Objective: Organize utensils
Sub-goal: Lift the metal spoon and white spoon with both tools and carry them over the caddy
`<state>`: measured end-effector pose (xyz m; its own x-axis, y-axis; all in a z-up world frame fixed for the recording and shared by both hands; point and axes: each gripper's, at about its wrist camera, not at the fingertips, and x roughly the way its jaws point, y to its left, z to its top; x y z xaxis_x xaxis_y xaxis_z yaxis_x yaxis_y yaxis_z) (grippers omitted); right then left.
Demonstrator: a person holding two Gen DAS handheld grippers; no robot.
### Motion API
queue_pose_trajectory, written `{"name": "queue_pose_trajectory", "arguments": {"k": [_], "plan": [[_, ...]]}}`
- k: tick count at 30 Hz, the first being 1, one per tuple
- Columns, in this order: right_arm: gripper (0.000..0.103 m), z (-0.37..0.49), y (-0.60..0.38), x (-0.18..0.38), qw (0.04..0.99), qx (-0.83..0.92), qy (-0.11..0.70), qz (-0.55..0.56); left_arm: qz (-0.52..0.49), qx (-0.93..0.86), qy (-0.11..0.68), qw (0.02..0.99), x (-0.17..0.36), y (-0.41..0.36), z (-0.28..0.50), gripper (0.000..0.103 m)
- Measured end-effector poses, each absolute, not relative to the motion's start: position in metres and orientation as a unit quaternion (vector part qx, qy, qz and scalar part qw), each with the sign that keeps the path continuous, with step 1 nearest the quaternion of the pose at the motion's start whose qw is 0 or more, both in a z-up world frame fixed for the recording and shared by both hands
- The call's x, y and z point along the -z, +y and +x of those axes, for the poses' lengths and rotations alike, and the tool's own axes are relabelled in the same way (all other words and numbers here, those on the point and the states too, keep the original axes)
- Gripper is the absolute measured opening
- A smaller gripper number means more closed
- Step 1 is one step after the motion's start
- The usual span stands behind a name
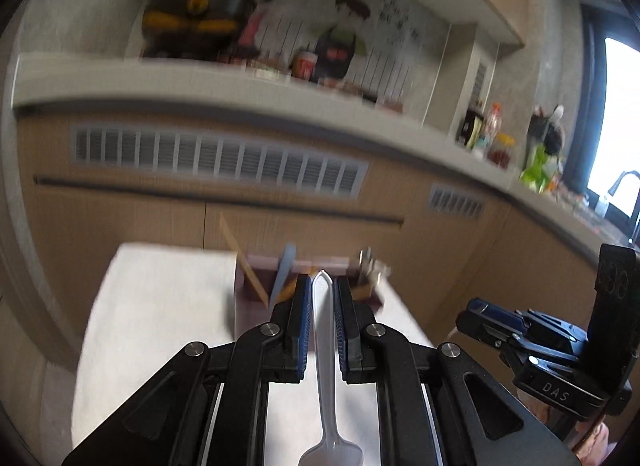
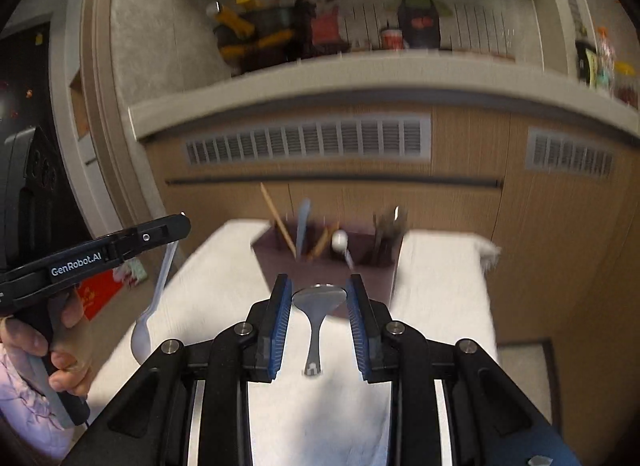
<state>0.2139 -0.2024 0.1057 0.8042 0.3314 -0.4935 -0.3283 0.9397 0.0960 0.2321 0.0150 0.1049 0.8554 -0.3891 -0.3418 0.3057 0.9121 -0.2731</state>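
Two spoons are being carried above the table (image 2: pixel 440 278), one in each hand-held gripper. The dark utensil box (image 2: pixel 320 254) is being used as the landmark: it is standing at the far end of the white-covered table, with sticks and other utensils already poking up out of it.

A slip could happen here. The clear plastic spoon (image 1: pixel 325 366) is thin and smooth, and it is being pinched only along its handle, so it could be tipped or dropped short of the box if it is shaken. The metal spoon (image 2: pixel 318 306) is being held across its bowl, with its handle pointing back away from the box. It could be twisted loose if the handle is bumped against the sticks in the box. Both pictures are blurred, so the slots inside the box cannot be told apart.

The left hand-held gripper (image 1: pixel 323 286) is being kept nearly together, clamped on the plastic spoon's handle, on the near side of the box. The right hand-held gripper (image 2: pixel 319 286) is being kept a little apart, with its blue pads pressed on the two edges of the metal spoon's bowl, also on the near side of the box.
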Motion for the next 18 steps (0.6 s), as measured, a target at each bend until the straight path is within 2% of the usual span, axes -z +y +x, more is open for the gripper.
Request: {"name": "queue_pose_trajectory", "arguments": {"k": [6, 11, 18], "plan": [[0.025, 0.249, -0.204, -0.185, 0.967, -0.169, 0.192, -0.012, -0.082, 0.155, 0.066, 0.982, -0.169, 0.010, 0.256, 0.012], [0.025, 0.286, -0.203, -0.204, 0.971, -0.152, 0.182, -0.026, -0.084, 0.152, 0.041, 0.984, -0.180, 0.008, 0.292, 0.012], [0.026, 0.319, -0.199, -0.184, 0.969, -0.139, 0.202, -0.039, -0.077, 0.146, 0.041, 0.985, -0.167, -0.003, 0.330, 0.012]]}}
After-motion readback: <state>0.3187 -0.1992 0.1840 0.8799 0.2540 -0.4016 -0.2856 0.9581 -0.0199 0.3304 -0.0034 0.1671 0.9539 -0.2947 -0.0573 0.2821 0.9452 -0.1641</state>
